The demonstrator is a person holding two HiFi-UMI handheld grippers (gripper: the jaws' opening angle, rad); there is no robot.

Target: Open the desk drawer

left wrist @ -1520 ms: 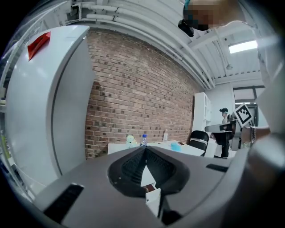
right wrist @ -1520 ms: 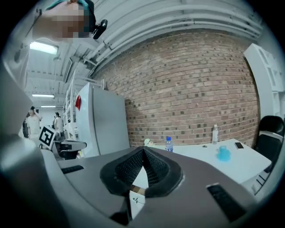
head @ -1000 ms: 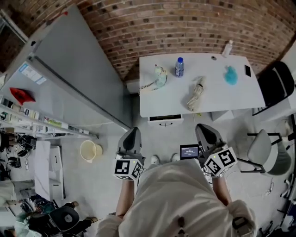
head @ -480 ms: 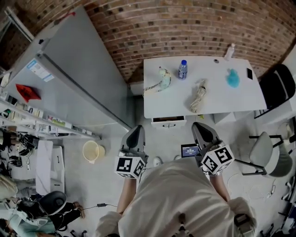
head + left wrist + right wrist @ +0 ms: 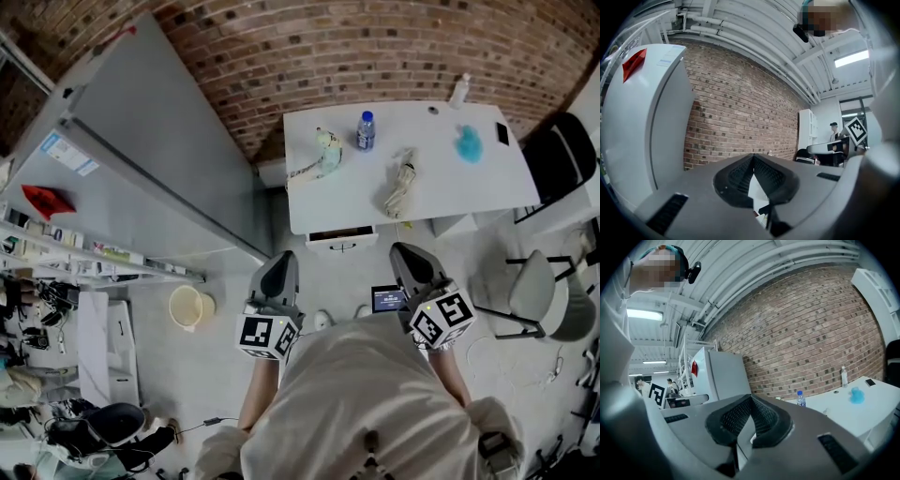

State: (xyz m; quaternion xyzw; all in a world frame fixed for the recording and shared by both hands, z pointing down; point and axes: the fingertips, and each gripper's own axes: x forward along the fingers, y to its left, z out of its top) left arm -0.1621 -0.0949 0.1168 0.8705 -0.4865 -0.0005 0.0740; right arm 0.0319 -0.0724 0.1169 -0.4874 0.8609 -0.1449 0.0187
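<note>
The white desk [image 5: 441,192] stands against the brick wall ahead. Its small drawer [image 5: 341,240] with a dark handle sits under the front edge, at the desk's left part. My left gripper [image 5: 282,265] is shut and empty, held level short of the desk, to the left of the drawer. To the drawer's right my right gripper [image 5: 409,258] is also shut and empty, equally short of the desk. In the left gripper view the gripper [image 5: 753,158] shows its jaws closed together. In the right gripper view the gripper [image 5: 751,401] is closed too, with the desk [image 5: 862,411] beyond it.
On the desk lie a water bottle [image 5: 365,132], a blue cloth [image 5: 469,147], a folded umbrella [image 5: 400,187], a pale toy [image 5: 325,152] and a clear bottle [image 5: 458,91]. A large grey cabinet [image 5: 141,159] stands left, a bucket [image 5: 186,306] on the floor, chairs [image 5: 534,295] at the right.
Both grippers stay shut and hardly move. The head view has shifted a little, so the desk and drawer sit slightly differently in the picture.
</note>
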